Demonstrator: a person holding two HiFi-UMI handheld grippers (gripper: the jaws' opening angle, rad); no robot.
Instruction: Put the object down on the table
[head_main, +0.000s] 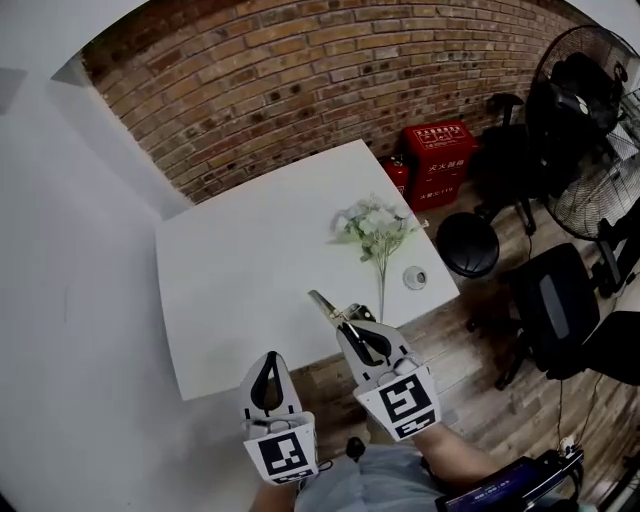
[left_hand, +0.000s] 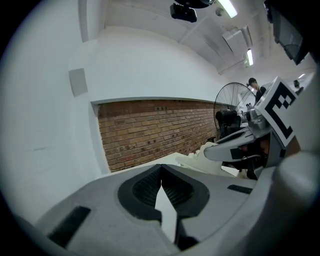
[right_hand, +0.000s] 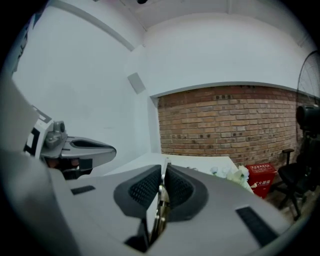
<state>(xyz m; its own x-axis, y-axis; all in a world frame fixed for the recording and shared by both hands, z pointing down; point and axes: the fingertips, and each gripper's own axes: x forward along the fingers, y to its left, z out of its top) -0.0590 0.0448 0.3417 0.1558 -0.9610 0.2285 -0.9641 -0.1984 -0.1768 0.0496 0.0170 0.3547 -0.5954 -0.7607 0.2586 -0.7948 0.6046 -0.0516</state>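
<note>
– Metal, is it, that thin thing in the claw?

– Looks so. In the head view the right gripper (head_main: 343, 322) sits at lower centre, clenched on the object (head_main: 322, 302), whose shiny tip pokes out past the jaws toward the upper left. I can't tell what kind of tool it is.

– Where is it against the table?

– Its tip is over the near edge of the white table (head_main: 250, 260), while the gripper's body hangs over the wood floor. It isn't down yet. The flowers (head_main: 372, 225) lie just beyond, with their stem running toward the gripper, and a small round thing (head_main: 414, 277) sits by the right edge.

– And the other claw?

– The left gripper (head_main: 268, 358) is at lower left, short of the table. In its own view the jaws (left_hand: 161, 172) meet at the tips and nothing is between them, only white tabletop showing through the slot below.

– Right gripper view?

– The pads are pressed onto the object (right_hand: 160, 200), a narrow strip standing on edge between them. The table stretches ahead, with the flowers (right_hand: 239, 175) at right.

– So what could go wrong?

– The edge is my main worry. If the object is let go where it is now, part of it would overhang, and it could tip or slide off to the floor. Opening the jaws while it's well above the surface would let a hard metal piece bounce and skid. Carrying it further in brings it near the stem, so its tip could catch and drag the flowers. It's also a thin strip held on edge, so it may swivel between the pads and land askew.
</note>
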